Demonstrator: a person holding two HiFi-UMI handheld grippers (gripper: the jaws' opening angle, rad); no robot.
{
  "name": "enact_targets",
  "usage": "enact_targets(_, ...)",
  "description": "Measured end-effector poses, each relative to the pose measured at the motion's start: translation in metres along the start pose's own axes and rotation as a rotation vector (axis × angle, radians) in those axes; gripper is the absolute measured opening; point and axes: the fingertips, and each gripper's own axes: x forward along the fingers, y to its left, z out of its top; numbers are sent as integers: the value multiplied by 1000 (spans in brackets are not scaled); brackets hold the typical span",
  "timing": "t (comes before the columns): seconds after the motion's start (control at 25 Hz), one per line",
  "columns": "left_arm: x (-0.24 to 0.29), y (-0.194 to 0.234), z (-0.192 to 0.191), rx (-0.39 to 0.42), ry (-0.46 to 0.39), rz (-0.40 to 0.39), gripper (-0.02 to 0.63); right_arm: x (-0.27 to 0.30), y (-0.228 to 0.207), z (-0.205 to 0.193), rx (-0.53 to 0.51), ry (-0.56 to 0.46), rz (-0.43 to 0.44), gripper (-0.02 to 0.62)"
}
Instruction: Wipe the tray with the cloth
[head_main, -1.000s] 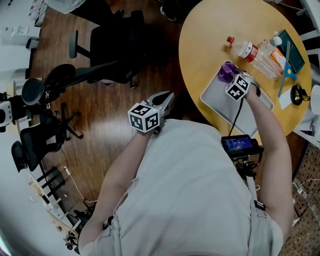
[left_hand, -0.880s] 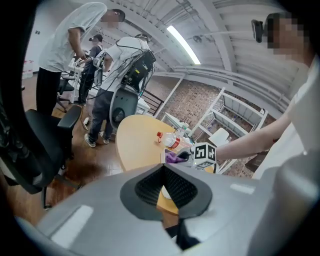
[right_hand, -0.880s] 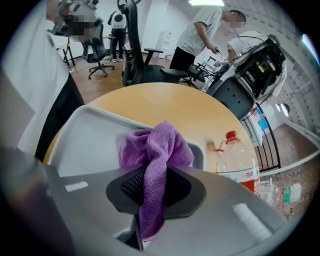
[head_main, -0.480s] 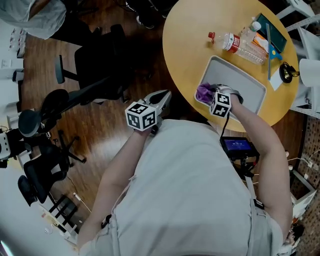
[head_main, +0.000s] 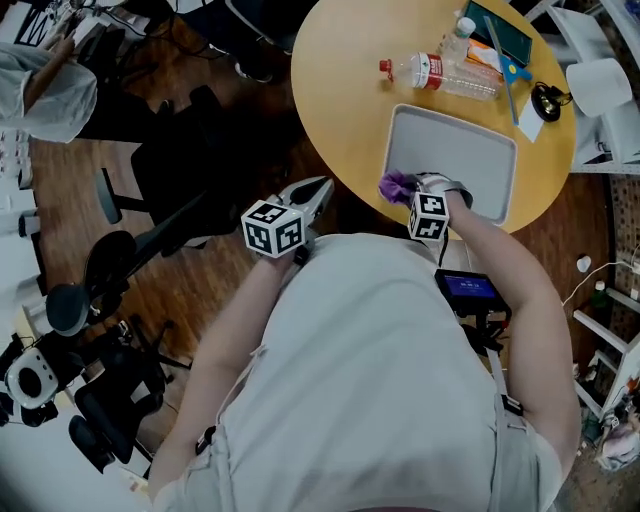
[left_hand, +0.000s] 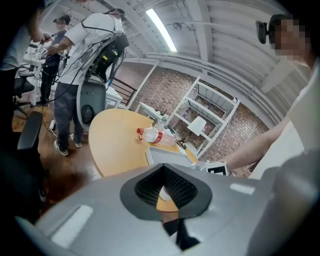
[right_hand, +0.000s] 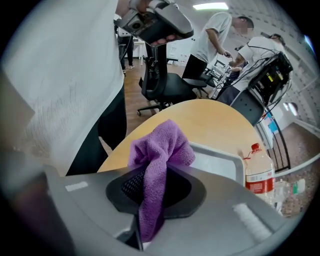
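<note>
Right tool (right_hand: 142, 227) clamped on purple cloth (right_hand: 159, 150) at near corner of grey tray (head_main: 470, 135), left tool (left_hand: 172, 220) closed, empty, beside worktop (head_main: 340, 80)

A glossy brown wooden floor (head_main: 200, 310) runs under a round yellow-topped table (head_main: 340, 80) and black office chairs (head_main: 175, 170). Behind stands a brick wall (left_hand: 165, 87) with a white metal shelving rack (left_hand: 212, 110) before it. A long strip light (left_hand: 161, 22) glows on what seems a pale, beamed ceiling.
</note>
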Motion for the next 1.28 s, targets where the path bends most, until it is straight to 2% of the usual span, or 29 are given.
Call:
enact_targets(0.16,10,3,17,45,15,-34,0,5,-14,4,31,-24,-17,58)
enact_targets(0.32,22,-13,6,43,51,-69,0,-5,1,-10,82,-8,5,58)
enact_targets(0.6,59,-28,-12,37,110,-117,0,-14,15,-69,227,-8,-22,58)
enact_targets(0.84,82,-47,-13,33,126,-143,0,-34,32,-122,247,41,-4,60)
enact_targets(1.12,133,-85,-3,35,133,-135,0,-71,43,-222,310,89,-20,60)
enact_targets(1.28,128,-77,-3,42,124,-122,0,-74,55,-239,292,123,-31,60)
